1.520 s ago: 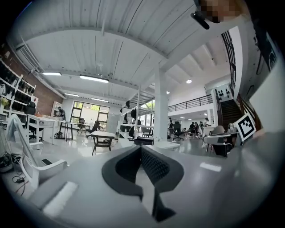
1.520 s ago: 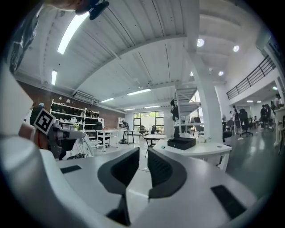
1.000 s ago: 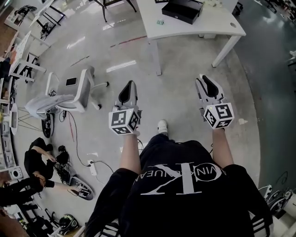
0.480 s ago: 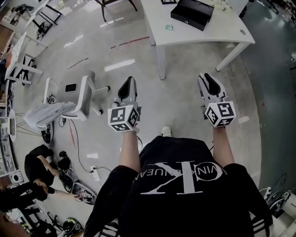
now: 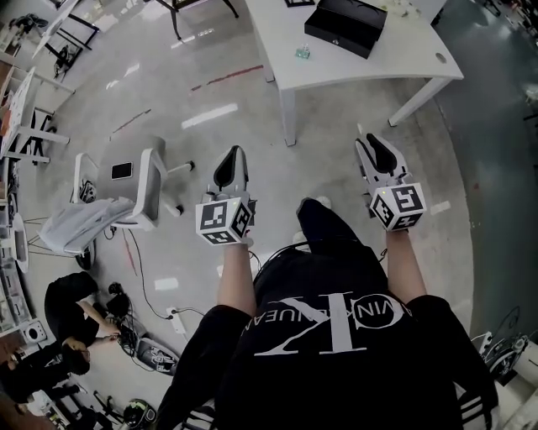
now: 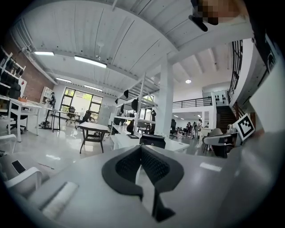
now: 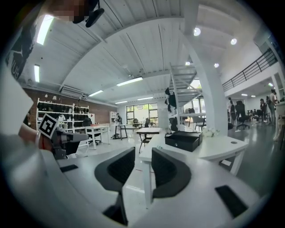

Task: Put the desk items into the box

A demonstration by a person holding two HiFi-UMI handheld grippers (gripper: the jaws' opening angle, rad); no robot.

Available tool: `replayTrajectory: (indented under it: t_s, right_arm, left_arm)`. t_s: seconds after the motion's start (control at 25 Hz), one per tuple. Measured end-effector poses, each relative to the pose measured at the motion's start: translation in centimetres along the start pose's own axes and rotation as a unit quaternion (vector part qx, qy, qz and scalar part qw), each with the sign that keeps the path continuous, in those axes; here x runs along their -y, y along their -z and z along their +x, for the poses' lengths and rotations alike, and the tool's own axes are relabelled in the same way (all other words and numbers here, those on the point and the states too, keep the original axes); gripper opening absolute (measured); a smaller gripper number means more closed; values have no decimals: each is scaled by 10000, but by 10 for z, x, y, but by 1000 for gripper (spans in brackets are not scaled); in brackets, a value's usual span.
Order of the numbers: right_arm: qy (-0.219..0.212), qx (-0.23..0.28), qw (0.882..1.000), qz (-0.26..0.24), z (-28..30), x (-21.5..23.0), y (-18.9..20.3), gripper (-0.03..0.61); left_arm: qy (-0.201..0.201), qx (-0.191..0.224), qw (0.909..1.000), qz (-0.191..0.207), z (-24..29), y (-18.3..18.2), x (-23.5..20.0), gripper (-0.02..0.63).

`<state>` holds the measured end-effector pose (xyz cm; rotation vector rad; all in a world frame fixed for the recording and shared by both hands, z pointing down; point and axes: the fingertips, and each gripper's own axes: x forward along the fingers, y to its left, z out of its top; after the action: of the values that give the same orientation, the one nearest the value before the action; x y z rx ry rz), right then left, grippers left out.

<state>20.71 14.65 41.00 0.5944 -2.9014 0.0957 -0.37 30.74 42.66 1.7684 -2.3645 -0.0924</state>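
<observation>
A black box (image 5: pixel 346 25) stands on a white table (image 5: pixel 361 60) at the top of the head view, with a small green item (image 5: pixel 302 53) beside it. The box also shows far ahead in the right gripper view (image 7: pixel 183 140) and in the left gripper view (image 6: pixel 152 140). Both grippers hang over the bare floor, well short of the table. My left gripper (image 5: pixel 230 161) has its jaws closed together with nothing held (image 6: pixel 141 149). My right gripper (image 5: pixel 375 149) keeps a narrow gap between its pads and holds nothing (image 7: pixel 142 165).
A white office chair (image 5: pixel 139 189) draped with grey cloth stands to the left, a phone (image 5: pixel 122 170) on its seat. People sit on the floor at lower left (image 5: pixel 71 294) among cables and a power strip (image 5: pixel 172 313). The table's legs (image 5: pixel 288 117) stand ahead.
The person has stepped forward: one leg now swings out between the grippers, and the chair has slid leftward in view. Both grippers keep the same pose and jaw state.
</observation>
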Motion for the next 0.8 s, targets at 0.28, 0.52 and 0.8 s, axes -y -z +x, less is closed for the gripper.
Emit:
replayTrajectory:
  t_s: [0.28, 0.52, 0.8]
  right_arm:
    - [-322, 27, 9995, 12, 59, 20, -9, 87]
    - [-583, 96, 9982, -36, 121, 43, -25, 87]
    - [-808, -68, 9967, -30, 179, 77, -25, 87]
  left_arm:
    - [-235, 37, 9997, -18, 37, -9, -24, 11]
    - [-331, 139, 9993, 81, 92, -28, -42, 11]
    - [-370, 30, 9993, 86, 155, -29, -48, 11]
